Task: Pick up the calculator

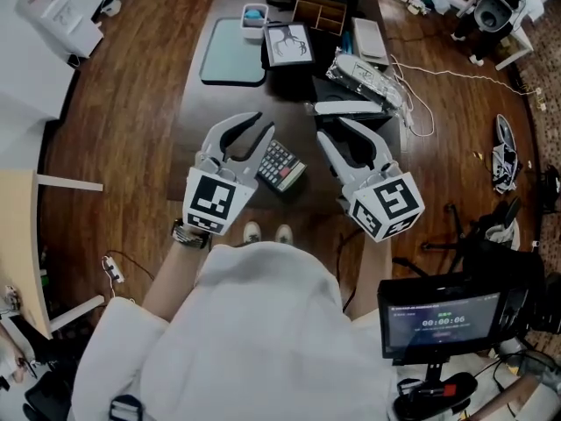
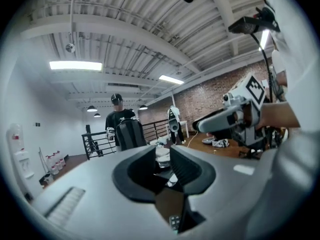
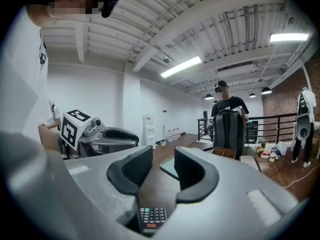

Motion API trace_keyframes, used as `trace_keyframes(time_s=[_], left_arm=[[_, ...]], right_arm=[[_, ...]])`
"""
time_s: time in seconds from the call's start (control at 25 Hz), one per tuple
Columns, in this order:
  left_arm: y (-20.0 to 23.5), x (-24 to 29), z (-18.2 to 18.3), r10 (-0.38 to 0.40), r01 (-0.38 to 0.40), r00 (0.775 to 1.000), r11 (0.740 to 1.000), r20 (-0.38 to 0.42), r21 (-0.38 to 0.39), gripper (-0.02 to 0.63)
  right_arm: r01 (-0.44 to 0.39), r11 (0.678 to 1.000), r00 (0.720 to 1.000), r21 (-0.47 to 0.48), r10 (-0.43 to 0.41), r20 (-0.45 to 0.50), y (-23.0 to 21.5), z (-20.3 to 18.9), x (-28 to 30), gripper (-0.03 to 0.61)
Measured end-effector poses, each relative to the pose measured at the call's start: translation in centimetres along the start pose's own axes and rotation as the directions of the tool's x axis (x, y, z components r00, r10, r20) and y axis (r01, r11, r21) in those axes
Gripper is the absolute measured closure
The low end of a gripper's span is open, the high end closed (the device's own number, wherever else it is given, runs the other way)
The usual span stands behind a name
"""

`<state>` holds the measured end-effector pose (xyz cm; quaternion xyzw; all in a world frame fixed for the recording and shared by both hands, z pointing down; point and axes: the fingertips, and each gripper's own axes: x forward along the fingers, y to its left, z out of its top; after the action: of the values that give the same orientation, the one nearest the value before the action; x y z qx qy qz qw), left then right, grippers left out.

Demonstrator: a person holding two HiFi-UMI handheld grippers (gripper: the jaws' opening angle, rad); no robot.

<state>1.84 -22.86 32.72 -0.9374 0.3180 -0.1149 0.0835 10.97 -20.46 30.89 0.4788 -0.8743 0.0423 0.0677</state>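
Sitting at the near edge of the table (image 1: 294, 112), the calculator (image 1: 282, 165) lies flat and skewed, keys up, between the two grippers and closer to the left one. It shows low in both gripper views (image 2: 175, 223) (image 3: 151, 218), under the jaws rather than between them.

Left gripper (image 1: 263, 123) (image 2: 162, 151): jaws spread, nothing between the pads. Right gripper (image 1: 333, 128) (image 3: 163, 156): jaws spread wider, also empty. Both point toward the table's far edge and look to be hovering above the top; whether the left one touches the calculator I can't tell.

Step, as I judge it: the approach, with no grasp yet. The next move calls for one gripper to tip down so its jaws straddle the calculator's thin body, then close and lift.

Counts: one calculator, two grippers, one tray (image 1: 232, 51) toward the far left corner, one wooden box (image 1: 320, 11) at the far edge.
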Motion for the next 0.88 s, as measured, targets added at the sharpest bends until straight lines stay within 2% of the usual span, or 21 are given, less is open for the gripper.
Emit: trace_keyframes(time_s=[0.16, 0.28, 0.44, 0.56, 0.68, 0.88], left_arm=[[-0.7, 0.1, -3.4, 0.023, -0.014, 0.995, 0.996, -0.099, 0.091, 0.475], [-1.5, 0.0, -5.6, 0.018, -0.003, 0.989, 0.994, -0.147, 0.106, 0.468], [-2.5, -0.1, -8.5, 0.009, 0.021, 0.976, 0.99, -0.216, 0.137, 0.468], [-3.2, -0.4, -10.8, -0.002, 0.038, 0.965, 0.99, -0.26, 0.133, 0.466], [-3.9, -0.7, -12.8, -0.011, 0.061, 0.955, 0.985, -0.297, 0.162, 0.466], [-5.3, -0.8, -14.8, -0.012, 0.117, 0.942, 0.948, -0.335, 0.295, 0.463]], right_arm=[[-0.025, 0.998, 0.997, -0.06, 0.021, -0.077, 0.8, -2.0, 0.7, 0.417], [-0.059, 0.996, 0.991, -0.068, 0.051, -0.12, 0.9, -3.5, 0.8, 0.4], [-0.059, 0.993, 0.981, -0.103, 0.038, -0.19, 0.3, -5.8, 0.8, 0.396], [-0.069, 0.996, 0.973, -0.06, 0.054, -0.226, 0.1, -7.4, 1.1, 0.394], [-0.086, 0.996, 0.963, -0.011, 0.08, -0.257, 0.1, -9.2, 1.7, 0.394], [-0.133, 0.99, 0.94, 0.046, 0.14, -0.312, 0.1, -12.4, 2.6, 0.394]])
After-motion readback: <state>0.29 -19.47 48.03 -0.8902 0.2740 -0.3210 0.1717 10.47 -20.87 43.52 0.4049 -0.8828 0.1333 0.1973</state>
